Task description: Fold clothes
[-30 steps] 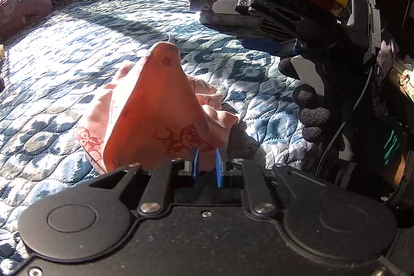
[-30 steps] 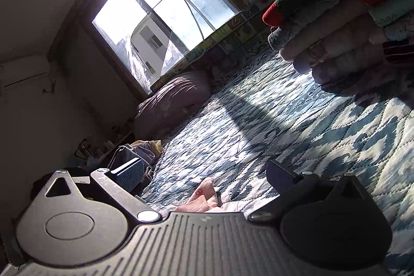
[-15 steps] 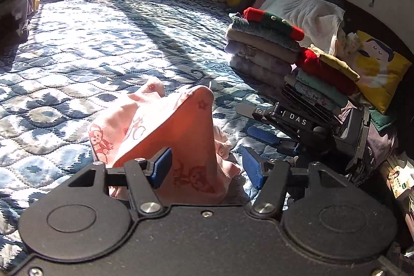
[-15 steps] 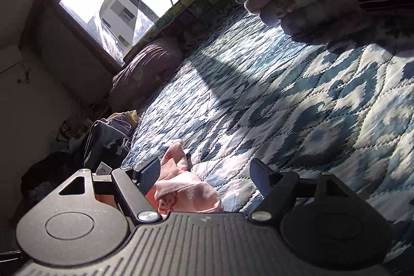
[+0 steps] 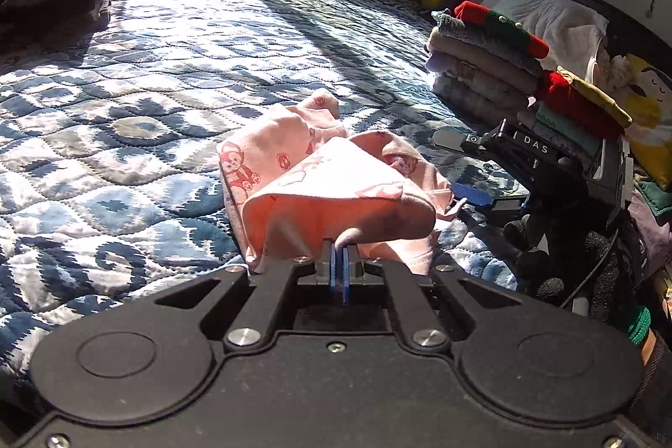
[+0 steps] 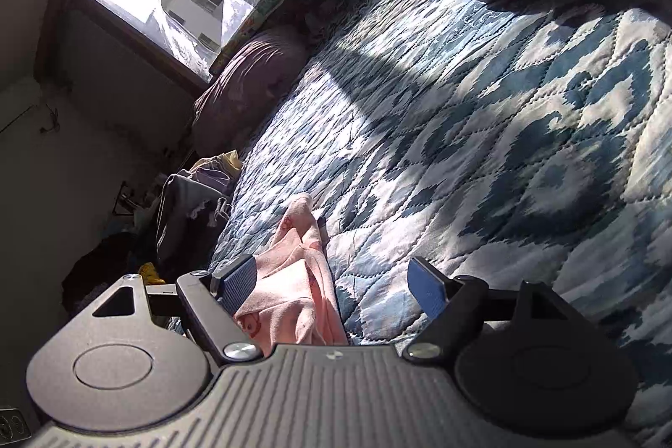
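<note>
The pink garment (image 5: 336, 179) is pinched at its near edge by the left tool (image 5: 339, 259); the right tool (image 6: 332, 286), spread, is held at its right.

Black left gripper (image 5: 340, 259) body with silver screws, blue fingers (image 5: 334, 267); right gripper (image 6: 332, 286) ribbed grey, marked "DAS"; black knit glove (image 5: 546, 259).

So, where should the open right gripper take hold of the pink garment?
Probably the loose pink garment edge beside the right gripper, approached low along the quilt. The left gripper already pinches the near fold, so the far side hangs free.
</note>
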A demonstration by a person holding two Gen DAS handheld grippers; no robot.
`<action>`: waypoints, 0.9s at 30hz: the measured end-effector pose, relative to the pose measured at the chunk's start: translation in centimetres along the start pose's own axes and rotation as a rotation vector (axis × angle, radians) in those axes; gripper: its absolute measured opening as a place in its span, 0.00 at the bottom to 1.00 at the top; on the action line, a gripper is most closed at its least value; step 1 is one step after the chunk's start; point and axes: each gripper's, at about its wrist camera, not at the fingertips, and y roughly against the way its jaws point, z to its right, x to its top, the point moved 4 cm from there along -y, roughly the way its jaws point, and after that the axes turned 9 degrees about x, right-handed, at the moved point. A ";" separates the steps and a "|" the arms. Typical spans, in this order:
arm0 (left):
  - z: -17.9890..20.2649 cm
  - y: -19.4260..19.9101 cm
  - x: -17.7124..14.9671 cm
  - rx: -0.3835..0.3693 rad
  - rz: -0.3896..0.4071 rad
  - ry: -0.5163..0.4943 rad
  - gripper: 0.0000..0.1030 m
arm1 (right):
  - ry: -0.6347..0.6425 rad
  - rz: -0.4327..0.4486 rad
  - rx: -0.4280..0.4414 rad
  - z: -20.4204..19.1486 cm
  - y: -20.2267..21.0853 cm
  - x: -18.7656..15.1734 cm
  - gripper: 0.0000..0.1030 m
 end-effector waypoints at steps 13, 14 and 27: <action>-5.5 1.6 -5.0 -0.028 -0.087 0.256 0.01 | 0.102 -0.151 0.191 -4.4 2.1 -4.0 0.80; -5.6 1.8 -4.8 -0.033 -0.084 0.252 0.01 | 0.107 -0.158 0.207 -4.7 2.4 -4.3 0.80; -3.0 4.4 -2.9 -0.138 -0.026 0.189 0.61 | 0.162 -0.116 0.192 -6.7 4.6 -6.6 0.19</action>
